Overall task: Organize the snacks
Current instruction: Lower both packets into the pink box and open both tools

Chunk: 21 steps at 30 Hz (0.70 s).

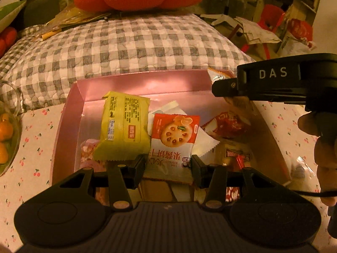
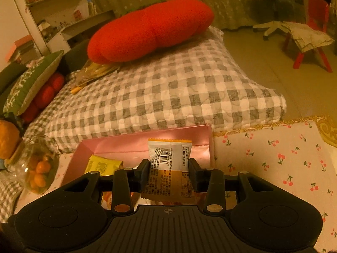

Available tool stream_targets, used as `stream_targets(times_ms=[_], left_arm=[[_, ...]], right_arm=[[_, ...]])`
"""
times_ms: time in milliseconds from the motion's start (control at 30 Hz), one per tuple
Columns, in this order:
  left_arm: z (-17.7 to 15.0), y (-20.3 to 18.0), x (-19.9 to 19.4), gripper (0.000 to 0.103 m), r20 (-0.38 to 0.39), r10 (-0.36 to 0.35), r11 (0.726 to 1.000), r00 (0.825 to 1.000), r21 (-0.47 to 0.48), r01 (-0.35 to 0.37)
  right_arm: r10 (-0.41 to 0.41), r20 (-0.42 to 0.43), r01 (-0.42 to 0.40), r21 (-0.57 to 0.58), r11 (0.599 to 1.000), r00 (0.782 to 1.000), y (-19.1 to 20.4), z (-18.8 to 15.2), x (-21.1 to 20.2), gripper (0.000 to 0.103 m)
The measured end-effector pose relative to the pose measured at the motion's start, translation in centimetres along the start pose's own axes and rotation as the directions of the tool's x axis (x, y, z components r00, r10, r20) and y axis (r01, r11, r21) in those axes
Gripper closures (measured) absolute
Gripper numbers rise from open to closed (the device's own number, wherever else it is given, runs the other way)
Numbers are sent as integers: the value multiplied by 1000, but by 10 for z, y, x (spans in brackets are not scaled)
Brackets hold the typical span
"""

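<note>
A pink box (image 1: pixel 69 113) lies open on the cherry-print cloth with several snack packets inside. My left gripper (image 1: pixel 168 168) is over its near side, shut on a red-and-white biscuit packet (image 1: pixel 172 143). A yellow-green packet (image 1: pixel 124 126) lies just left of it in the box. My right gripper (image 2: pixel 168 171) is shut on an orange-and-white packet (image 2: pixel 168 162), held above the box's right part (image 2: pixel 208 145). In the left wrist view the right tool's black housing (image 1: pixel 273 80) hangs over the box's far right corner, with a person's hand (image 1: pixel 320 139) behind it.
A glass bowl of small oranges (image 2: pixel 40 168) stands left of the box. Behind the box lies a grey checked cushion (image 2: pixel 168 88) with a red pillow (image 2: pixel 151 29) on it. The cherry-print cloth (image 2: pixel 273 160) stretches to the right.
</note>
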State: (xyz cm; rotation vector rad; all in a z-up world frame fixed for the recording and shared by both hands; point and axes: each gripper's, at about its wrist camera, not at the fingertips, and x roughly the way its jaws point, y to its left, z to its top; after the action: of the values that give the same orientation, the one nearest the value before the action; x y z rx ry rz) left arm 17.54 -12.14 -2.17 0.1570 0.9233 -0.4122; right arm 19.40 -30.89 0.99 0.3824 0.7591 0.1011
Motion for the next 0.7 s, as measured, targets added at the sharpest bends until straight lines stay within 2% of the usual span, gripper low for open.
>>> stream_targets(times_ms=[233,300,367,433,467,567,700], left_arm=[[3,1,0,57,17,8,1000,1000,-9,-8],[2,2,-2,53,26,0,1000,1000,-15,0],[1,4,-4,44,40,-7,1000,999,-13,7],[-1,5,-7,37,54,-7,1000,999,-8,8],[-1,5,-8,33,59,-8,1000,998,-8,8],[-1,7,-12,24,60,-9,1000,998,-15,10],[0,5,-17,18,64,-15,1000,998,-7,16]], right_arm=[[-14,-4,14,-11,1000,1000,2,0,6,62],[-15,-14,14,-19,1000,1000,3,0,6,59],[-15,-24,14,-28,1000,1000,4,1,6,54],[-24,-21,24,-29,999,999,5,1,4,39],[-29,-16,28,-27,999,999,6,2,3,36],[-35,-12,35,-27,999,999,6,3,-2,33],[-55,-10,54,-46,997,998,9,3,-9,31]])
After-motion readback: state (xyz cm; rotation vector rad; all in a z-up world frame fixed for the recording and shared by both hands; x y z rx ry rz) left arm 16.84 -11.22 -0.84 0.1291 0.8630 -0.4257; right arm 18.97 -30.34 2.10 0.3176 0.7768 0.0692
